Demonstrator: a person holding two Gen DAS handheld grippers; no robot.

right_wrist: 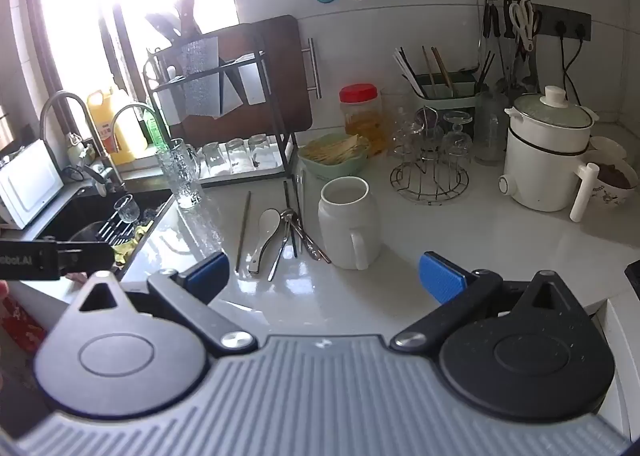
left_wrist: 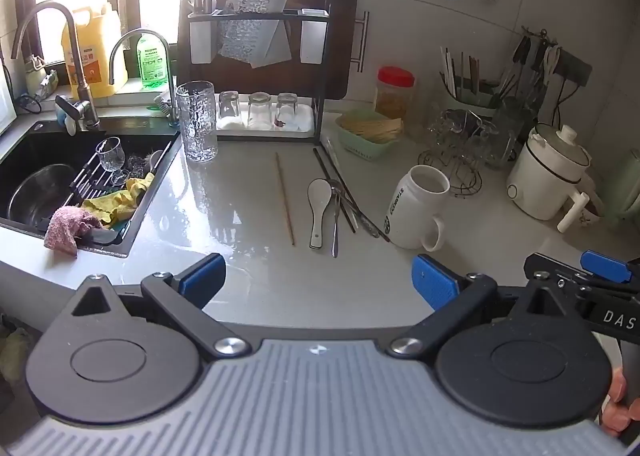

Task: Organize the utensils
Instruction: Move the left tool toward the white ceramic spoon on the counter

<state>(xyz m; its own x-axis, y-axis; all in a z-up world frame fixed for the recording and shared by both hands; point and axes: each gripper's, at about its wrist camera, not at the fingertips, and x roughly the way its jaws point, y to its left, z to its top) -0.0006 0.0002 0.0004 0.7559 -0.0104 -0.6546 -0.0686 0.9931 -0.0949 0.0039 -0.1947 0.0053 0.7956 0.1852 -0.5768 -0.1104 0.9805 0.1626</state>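
Loose utensils lie on the white counter: a white ceramic spoon (left_wrist: 319,205) (right_wrist: 264,232), metal spoons (left_wrist: 337,212) (right_wrist: 289,228), dark chopsticks (left_wrist: 340,192) (right_wrist: 289,216) and a single wooden chopstick (left_wrist: 285,204) (right_wrist: 243,230). To their right stands a white mug (left_wrist: 418,208) (right_wrist: 347,222), its mouth up and nothing in it. My left gripper (left_wrist: 318,282) hovers open, short of the utensils, nothing between its blue pads (left_wrist: 202,276). The right gripper (right_wrist: 326,276) is open too, near the mug, holding nothing.
A black sink (left_wrist: 48,160) with a glass and cloths is at the left. A tall glass (left_wrist: 197,121) stands by its edge. Behind are a dish rack (left_wrist: 256,56), a green utensil holder (right_wrist: 446,90) with chopsticks, a glass stand (right_wrist: 430,160) and a white cooker (right_wrist: 546,152).
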